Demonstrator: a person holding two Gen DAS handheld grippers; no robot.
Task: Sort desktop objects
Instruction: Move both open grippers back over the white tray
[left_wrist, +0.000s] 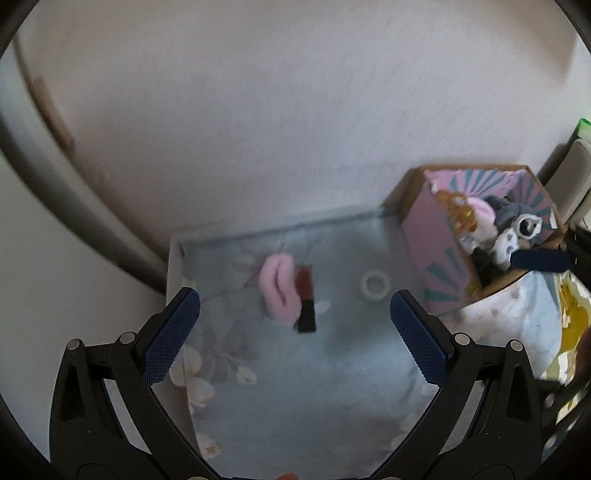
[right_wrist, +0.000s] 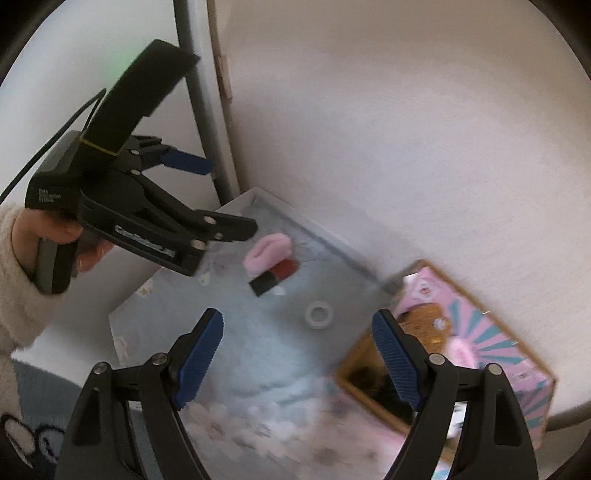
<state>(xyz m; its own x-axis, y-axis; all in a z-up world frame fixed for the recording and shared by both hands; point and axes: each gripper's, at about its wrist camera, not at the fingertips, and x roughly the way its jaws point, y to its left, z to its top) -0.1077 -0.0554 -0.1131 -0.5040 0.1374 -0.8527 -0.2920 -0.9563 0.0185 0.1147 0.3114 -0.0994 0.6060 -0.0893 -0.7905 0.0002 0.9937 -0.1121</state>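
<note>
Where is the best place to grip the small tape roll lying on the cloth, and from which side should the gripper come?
Come from above and pinch the tape roll across its outer rim. It lies flat, hole up, apart from the pink scrunchie, so both sides seem free.

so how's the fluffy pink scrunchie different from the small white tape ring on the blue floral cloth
The fluffy pink scrunchie looks soft and fuzzy; the small white tape ring looks smooth and firm. The scrunchie is larger and squashed long; the ring is smaller and round. The scrunchie lies against a red and black block; the ring lies alone. Both lie loose on the blue floral cloth, outside the pink cardboard box.
</note>
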